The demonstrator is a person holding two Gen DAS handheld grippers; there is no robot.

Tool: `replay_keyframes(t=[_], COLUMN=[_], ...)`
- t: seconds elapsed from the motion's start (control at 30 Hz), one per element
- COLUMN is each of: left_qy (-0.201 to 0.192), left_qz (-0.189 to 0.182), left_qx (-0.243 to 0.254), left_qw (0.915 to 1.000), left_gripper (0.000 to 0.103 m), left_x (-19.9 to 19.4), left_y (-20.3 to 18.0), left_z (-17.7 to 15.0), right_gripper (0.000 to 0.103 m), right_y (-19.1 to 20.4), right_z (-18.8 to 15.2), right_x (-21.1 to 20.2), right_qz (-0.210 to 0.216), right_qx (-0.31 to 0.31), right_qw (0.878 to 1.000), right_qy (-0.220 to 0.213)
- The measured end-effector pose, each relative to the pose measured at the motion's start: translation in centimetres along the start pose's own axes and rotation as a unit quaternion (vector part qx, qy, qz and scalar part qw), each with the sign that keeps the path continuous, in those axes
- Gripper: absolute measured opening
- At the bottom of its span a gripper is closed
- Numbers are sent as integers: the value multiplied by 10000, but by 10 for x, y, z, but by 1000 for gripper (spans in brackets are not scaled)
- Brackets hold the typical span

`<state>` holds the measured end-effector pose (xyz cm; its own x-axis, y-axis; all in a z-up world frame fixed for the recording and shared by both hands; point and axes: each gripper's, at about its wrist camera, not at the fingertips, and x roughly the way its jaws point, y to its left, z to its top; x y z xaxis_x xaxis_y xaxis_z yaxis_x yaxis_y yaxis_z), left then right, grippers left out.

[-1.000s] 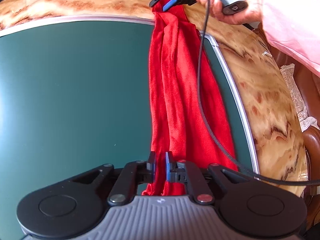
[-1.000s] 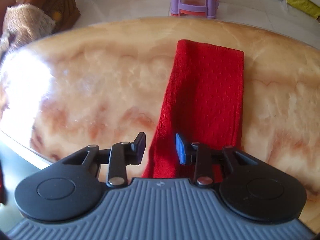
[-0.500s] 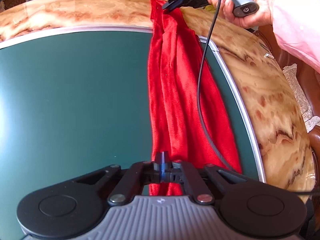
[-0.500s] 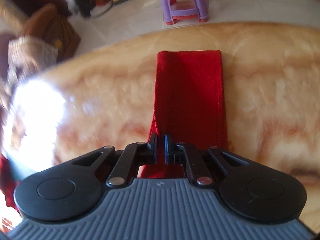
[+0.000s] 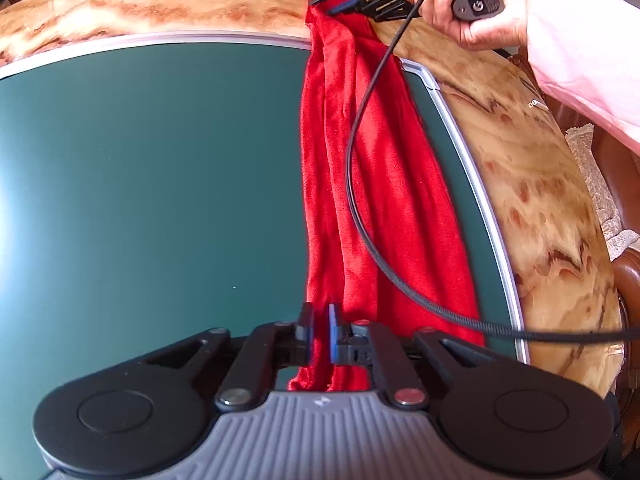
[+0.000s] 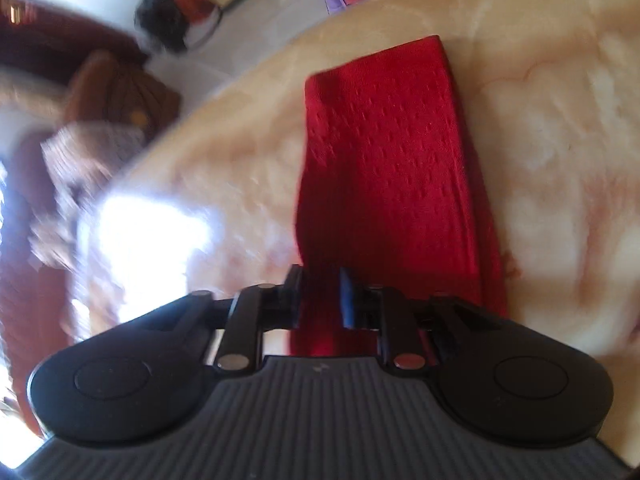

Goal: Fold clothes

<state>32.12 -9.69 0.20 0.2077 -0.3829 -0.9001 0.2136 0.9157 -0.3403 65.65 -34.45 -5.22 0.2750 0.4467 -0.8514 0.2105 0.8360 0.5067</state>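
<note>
Both tongs (image 5: 320,334) (image 6: 320,300) now parting around the red cloth (image 5: 372,184), previously pinched.

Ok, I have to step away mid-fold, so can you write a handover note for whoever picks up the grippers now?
Left gripper: jaws opening, near end of the red garment between them.
Right gripper: jaws opening, far end between them.
Garment lies stretched as a long narrow strip from the green panel onto the marble table.
Done: lengthwise folds.
Left: likely regrip and fold end to end.
</note>
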Motion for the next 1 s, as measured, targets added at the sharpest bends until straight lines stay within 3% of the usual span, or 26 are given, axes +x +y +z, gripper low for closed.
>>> replay_keyframes(t=[0.1,0.2,0.33,0.47,0.6,0.73,0.83,0.9,1.0], left_qy=[-5,23,60,112,170,113,48,21,4], left_qz=[-14,42,55,73,100,113,84,45,14], left_qx=[-37,-34,-120,-216,-275,-282,-226,-213,-194], left_qw=[10000,10000,9999,9997,9994,9995,9997,9998,9998], left_gripper=[21,21,21,21,21,29,33,33,33], left_x=[1,3,4,2,0,-4,-5,-6,-5], left_y=[-2,-2,1,5,8,9,6,4,0], left_z=[1,-1,-3,-6,-10,-11,-10,-9,-8], right_gripper=[35,36,35,35,35,36,36,36,36], right_y=[18,37,63,72,72,81,83,82,83], right_z=[-10,-36,-89,-137,-156,-177,-175,-173,-183], right_x=[-12,-41,-68,-68,-44,-26,-43,-63,-68], right_qz=[-207,-414,-773,-1527,-1401,-1507,-1653,-1510,-971], right_qx=[-645,-1394,-2598,-3272,-3416,-3947,-3810,-3602,-3456], right_qw=[9975,9877,9615,9317,9293,9064,9094,9198,9333], right_qy=[-177,-578,-461,-393,-6,69,-228,-384,74])
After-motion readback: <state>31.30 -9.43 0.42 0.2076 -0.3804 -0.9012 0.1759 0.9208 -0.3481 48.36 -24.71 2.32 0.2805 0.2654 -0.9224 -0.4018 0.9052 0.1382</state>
